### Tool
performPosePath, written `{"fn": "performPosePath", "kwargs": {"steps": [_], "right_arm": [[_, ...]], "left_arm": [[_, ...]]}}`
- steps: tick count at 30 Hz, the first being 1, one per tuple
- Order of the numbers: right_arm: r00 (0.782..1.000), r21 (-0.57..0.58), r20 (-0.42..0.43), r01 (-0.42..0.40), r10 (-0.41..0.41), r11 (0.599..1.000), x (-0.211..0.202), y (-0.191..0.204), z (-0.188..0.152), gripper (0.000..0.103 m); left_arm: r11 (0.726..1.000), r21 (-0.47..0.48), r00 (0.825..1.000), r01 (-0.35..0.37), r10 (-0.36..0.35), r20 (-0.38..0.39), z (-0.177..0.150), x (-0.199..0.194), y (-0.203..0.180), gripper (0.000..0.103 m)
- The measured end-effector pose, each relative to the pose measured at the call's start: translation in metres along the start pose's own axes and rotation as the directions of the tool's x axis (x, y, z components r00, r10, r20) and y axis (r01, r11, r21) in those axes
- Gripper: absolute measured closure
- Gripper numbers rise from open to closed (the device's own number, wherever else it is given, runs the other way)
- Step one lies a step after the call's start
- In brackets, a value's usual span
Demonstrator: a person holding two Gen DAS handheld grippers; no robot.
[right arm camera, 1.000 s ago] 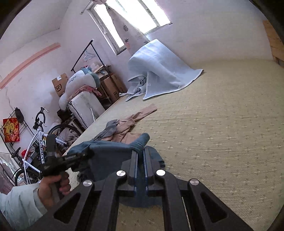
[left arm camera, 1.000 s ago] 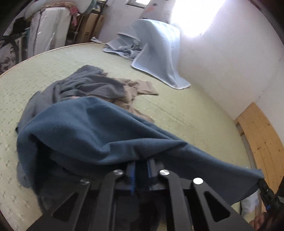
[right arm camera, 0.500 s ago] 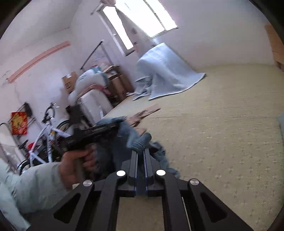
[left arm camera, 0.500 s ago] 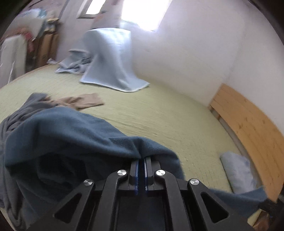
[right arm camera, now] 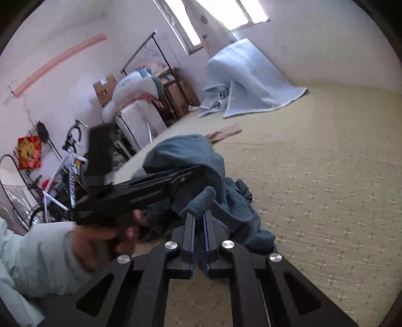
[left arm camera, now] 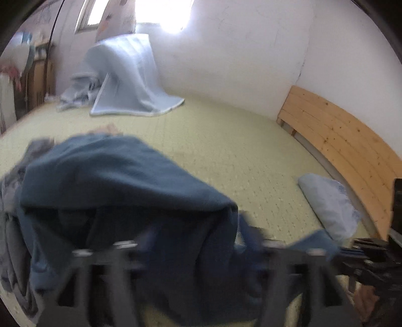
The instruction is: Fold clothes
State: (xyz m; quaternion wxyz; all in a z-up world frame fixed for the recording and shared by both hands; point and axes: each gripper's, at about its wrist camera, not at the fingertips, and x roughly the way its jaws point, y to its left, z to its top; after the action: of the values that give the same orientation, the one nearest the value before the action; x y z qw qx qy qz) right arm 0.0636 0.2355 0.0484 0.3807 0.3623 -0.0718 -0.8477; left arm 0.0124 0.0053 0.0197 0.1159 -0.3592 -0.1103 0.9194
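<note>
Beyond garment (right arm camera: 191, 156): blanket (right arm camera: 253, 83), bicycle (right arm camera: 62, 171).

Window (left arm camera: 173, 15) glare (left view blurred).

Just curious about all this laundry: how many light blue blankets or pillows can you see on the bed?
2. A light blue blanket is draped over something by the window wall, and a pale blue pillow lies beside the wooden headboard. Others may be hidden under the dark blue garment.

left hand-held gripper (left arm camera: 198, 254): motion-blurred | blue garment (left arm camera: 120, 181) hides its fingertips
</note>
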Motion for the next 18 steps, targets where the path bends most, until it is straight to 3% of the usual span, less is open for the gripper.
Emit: {"fn": "performPosePath", "kwargs": {"steps": [3,6,11,15,18], "right_arm": [[0.998,-0.007,-0.047,0.051,-0.051,0.999,0.026,0.002,0.005,0.098],[0.995,-0.003,-0.072,0.074,-0.074,0.997,0.049,0.002,0.009,0.098],[0.993,-0.039,-0.103,0.059,-0.063,0.997,0.073,0.009,0.011,0.098],[0.987,-0.165,-0.153,0.027,-0.053,0.986,0.090,0.035,0.004,0.096],[0.979,-0.217,-0.199,-0.001,-0.043,0.976,0.101,0.049,-0.005,0.096]], "left_arm": [[0.994,-0.100,0.997,-0.044,0.037,-0.069,-0.002,0.000,0.036,0.016],[0.967,-0.249,0.989,-0.061,0.025,-0.147,-0.007,-0.001,0.077,0.016],[0.913,-0.388,0.974,0.125,-0.188,-0.129,-0.017,-0.016,0.099,0.016],[0.901,-0.338,0.933,0.270,-0.332,-0.141,-0.021,-0.018,0.076,0.016],[0.888,-0.349,0.904,0.301,-0.382,-0.191,-0.028,-0.009,0.065,0.016]]}}
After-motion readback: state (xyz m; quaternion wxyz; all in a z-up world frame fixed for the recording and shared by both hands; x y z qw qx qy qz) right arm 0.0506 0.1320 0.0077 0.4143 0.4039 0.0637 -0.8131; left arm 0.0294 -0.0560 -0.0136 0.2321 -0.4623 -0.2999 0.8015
